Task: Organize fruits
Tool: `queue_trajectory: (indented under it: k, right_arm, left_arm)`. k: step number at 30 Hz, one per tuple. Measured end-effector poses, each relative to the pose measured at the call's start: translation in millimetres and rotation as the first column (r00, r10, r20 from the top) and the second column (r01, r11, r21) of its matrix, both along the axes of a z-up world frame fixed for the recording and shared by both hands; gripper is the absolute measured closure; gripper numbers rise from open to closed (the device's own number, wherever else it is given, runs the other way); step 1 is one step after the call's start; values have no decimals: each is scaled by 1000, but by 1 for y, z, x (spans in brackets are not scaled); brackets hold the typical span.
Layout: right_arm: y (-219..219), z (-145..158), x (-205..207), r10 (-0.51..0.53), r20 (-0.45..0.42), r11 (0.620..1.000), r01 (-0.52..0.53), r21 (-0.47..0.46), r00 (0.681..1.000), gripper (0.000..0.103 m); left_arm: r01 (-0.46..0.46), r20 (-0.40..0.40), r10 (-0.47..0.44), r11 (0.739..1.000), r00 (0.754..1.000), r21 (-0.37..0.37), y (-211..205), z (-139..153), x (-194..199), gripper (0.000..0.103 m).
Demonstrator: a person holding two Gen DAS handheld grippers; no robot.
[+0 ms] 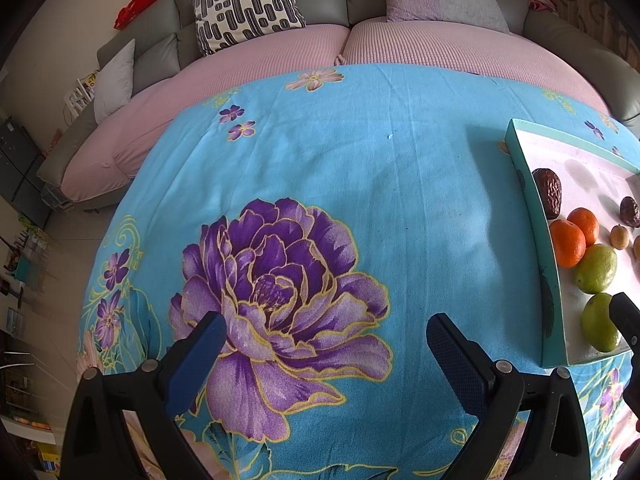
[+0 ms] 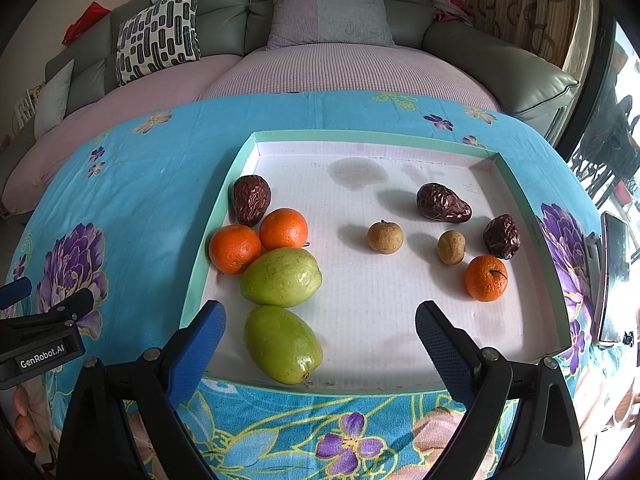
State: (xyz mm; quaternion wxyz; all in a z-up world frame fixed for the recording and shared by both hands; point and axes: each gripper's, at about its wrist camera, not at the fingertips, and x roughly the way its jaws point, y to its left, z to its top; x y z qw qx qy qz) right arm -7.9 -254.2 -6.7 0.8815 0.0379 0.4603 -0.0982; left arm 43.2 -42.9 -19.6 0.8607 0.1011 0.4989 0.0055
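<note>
A shallow teal-rimmed white tray (image 2: 240,160) lies on the blue flowered cloth. At its left lie two green fruits (image 2: 281,277) (image 2: 283,344), two oranges (image 2: 235,248) (image 2: 283,228) and a dark red date (image 2: 251,199). At its right lie two more dates (image 2: 442,203) (image 2: 501,236), two small brown longans (image 2: 385,237) (image 2: 451,247) and a third orange (image 2: 485,278). My right gripper (image 2: 320,340) is open and empty over the tray's near edge. My left gripper (image 1: 326,352) is open and empty over the cloth, left of the tray (image 1: 536,240).
A grey sofa with a pink cover (image 2: 340,68) and cushions stands behind the table. A phone on a stand (image 2: 612,280) sits at the right table edge. The cloth (image 1: 360,200) spreads wide left of the tray. The left gripper's body (image 2: 40,340) shows at the right view's left edge.
</note>
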Motion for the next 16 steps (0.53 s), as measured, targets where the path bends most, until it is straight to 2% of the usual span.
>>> queue_trajectory:
  k: [16]
  right_arm:
    - [-1,0,0,1,0,1000,-1,1,1000,7]
  left_arm:
    - [9,5,-9,1000,1000,19,-1,1,-2,1]
